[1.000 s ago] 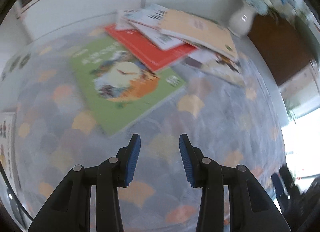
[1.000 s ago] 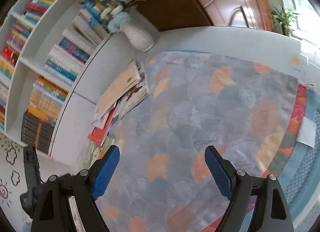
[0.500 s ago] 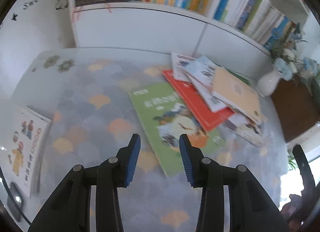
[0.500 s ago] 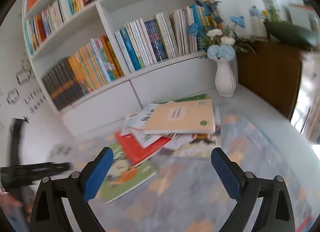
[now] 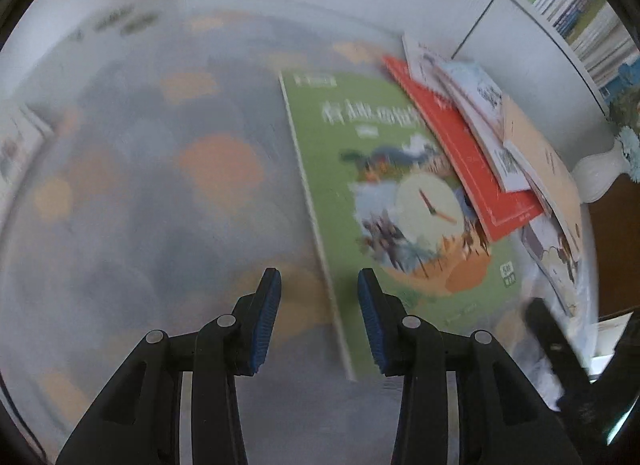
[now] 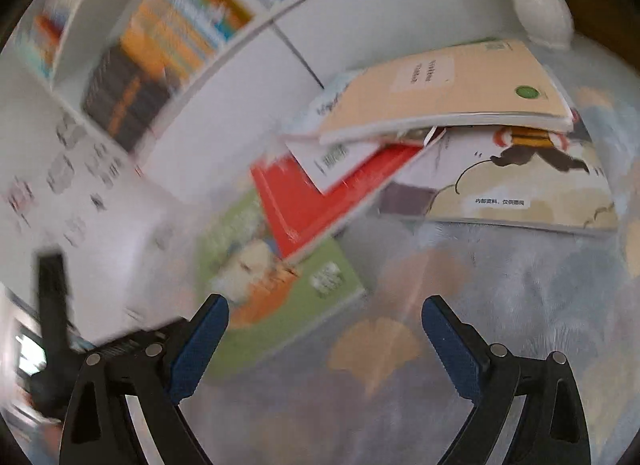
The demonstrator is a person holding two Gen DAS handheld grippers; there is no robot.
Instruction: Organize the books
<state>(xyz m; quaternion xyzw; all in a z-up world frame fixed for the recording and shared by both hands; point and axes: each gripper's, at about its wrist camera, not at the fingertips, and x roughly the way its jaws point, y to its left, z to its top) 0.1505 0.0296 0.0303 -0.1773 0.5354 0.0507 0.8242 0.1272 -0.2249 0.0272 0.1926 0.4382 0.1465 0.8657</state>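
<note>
A loose pile of books lies on the patterned rug [image 5: 180, 193] in front of the shelf. A green picture book [image 5: 392, 201] [image 6: 280, 285] is lowest, with a red book [image 5: 460, 153] [image 6: 316, 201], white booklets [image 5: 472, 101] and a tan notebook [image 5: 540, 161] [image 6: 444, 89] fanned over it. A cartoon picture book [image 6: 520, 185] pokes out under the tan one. My left gripper [image 5: 320, 321] hovers over the green book's long left edge, jaws narrowly apart and empty. My right gripper [image 6: 324, 313] stands wide open above the green book's near corner, holding nothing.
A white bookshelf [image 6: 160, 45] full of upright books stands behind the pile. A white vase [image 6: 540, 5] [image 5: 600, 173] sits beside it, next to a brown cabinet [image 5: 616, 249]. A printed sheet or book [image 5: 20, 145] lies at the rug's left edge.
Both grippers swung around and came down toward the pile. The left now sits over the green book's edge. The right's jaws widened, and its view dropped from the shelves to the books.
</note>
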